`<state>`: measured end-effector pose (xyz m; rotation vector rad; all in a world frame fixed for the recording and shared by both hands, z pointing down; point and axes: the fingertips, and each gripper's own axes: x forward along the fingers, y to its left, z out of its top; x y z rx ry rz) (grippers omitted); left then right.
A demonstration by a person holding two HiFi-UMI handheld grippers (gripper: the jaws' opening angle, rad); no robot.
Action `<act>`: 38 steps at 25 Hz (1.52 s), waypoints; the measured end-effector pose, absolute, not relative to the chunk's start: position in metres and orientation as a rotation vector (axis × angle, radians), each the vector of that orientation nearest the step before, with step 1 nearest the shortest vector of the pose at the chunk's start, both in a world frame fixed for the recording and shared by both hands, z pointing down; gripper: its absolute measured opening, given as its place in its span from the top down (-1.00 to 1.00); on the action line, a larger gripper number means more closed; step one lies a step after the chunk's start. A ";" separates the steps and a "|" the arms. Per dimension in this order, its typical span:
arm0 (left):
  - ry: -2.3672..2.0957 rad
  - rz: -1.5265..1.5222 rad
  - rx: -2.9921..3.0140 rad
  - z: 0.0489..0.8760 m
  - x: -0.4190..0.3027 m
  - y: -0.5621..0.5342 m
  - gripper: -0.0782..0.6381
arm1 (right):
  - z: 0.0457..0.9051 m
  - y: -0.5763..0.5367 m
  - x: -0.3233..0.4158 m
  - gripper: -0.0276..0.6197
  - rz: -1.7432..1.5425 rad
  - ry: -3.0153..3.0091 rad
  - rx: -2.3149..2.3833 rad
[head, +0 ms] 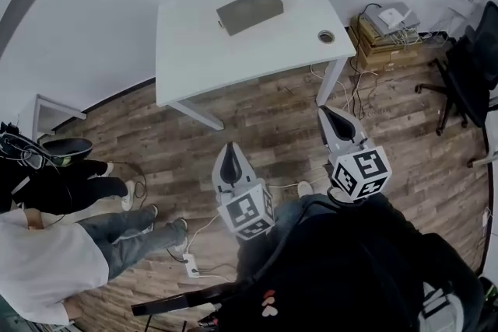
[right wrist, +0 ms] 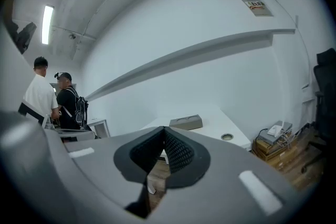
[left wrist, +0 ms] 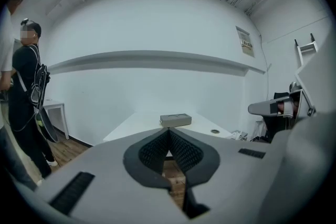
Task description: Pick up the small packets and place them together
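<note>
A grey box [head: 250, 10] lies on the white table [head: 194, 50] ahead; it also shows as the grey box [left wrist: 175, 120] in the left gripper view and the grey box [right wrist: 186, 123] in the right gripper view. No small packets can be made out. My left gripper [head: 229, 152] is shut and empty, held over the wooden floor short of the table. My right gripper [head: 326, 114] is shut and empty too, near the table's right front leg. Their closed tips, left gripper [left wrist: 168, 131] and right gripper [right wrist: 164, 129], both point toward the table.
A round cable hole [head: 326, 36] sits at the table's right corner. Cardboard boxes with devices and cables [head: 387, 35] stand right of the table, next to a black office chair [head: 467, 66]. Two people [head: 54, 229] stand at the left. A power strip [head: 191, 270] lies on the floor.
</note>
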<state>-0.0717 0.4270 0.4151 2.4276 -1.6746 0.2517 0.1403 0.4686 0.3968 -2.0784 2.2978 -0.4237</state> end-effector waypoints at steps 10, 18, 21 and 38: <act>-1.601 0.116 2.500 0.405 -0.044 0.361 0.79 | 0.404 0.408 0.161 0.91 -0.427 2.283 -2.072; -1.475 0.168 2.586 0.412 -0.032 0.244 0.79 | 0.405 0.304 0.169 0.91 -0.416 2.245 -2.093; -1.443 0.156 2.611 0.409 -0.030 0.197 0.79 | 0.397 0.261 0.167 0.91 -0.394 2.248 -2.084; -1.179 0.227 2.622 0.449 0.011 0.086 0.79 | 0.426 0.151 0.187 0.91 -0.458 2.164 -2.209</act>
